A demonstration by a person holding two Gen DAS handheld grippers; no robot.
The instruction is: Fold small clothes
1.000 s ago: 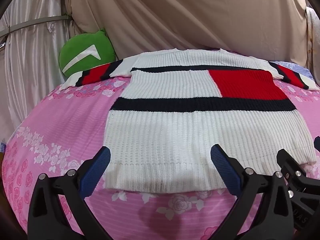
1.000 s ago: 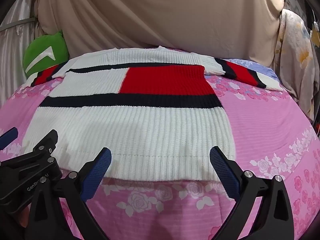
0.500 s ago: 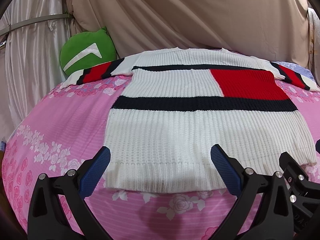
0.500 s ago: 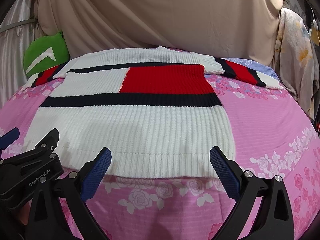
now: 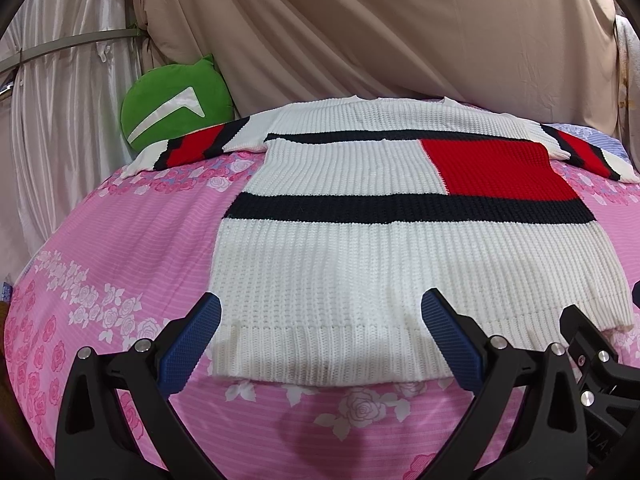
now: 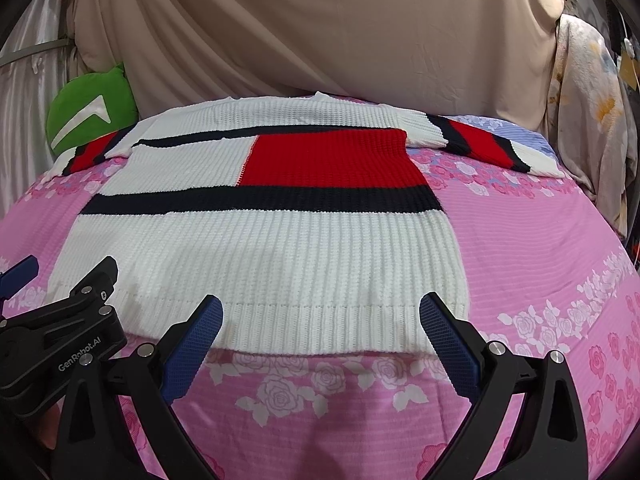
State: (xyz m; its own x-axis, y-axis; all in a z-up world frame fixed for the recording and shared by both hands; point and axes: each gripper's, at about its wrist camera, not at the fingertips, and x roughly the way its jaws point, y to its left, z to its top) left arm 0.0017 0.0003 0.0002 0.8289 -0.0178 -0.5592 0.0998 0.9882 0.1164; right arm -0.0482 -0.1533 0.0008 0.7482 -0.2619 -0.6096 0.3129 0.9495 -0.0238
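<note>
A white knit sweater (image 5: 360, 248) with a red block and black bands lies flat on the pink floral bed, sleeves spread out to both sides. It also shows in the right wrist view (image 6: 280, 248). My left gripper (image 5: 320, 340) is open and empty, its blue pads just above the left part of the hem. My right gripper (image 6: 320, 336) is open and empty above the right part of the hem. Each gripper shows at the edge of the other's view.
A green plush cushion (image 5: 176, 108) sits at the back left by the left sleeve. Beige drapes (image 5: 360, 32) hang behind the bed. A floral cloth (image 6: 592, 112) hangs at the right. The pink bedsheet (image 5: 100, 260) slopes away at both sides.
Both grippers have drawn back slightly from the sweater, still open. The sweater has not moved.
</note>
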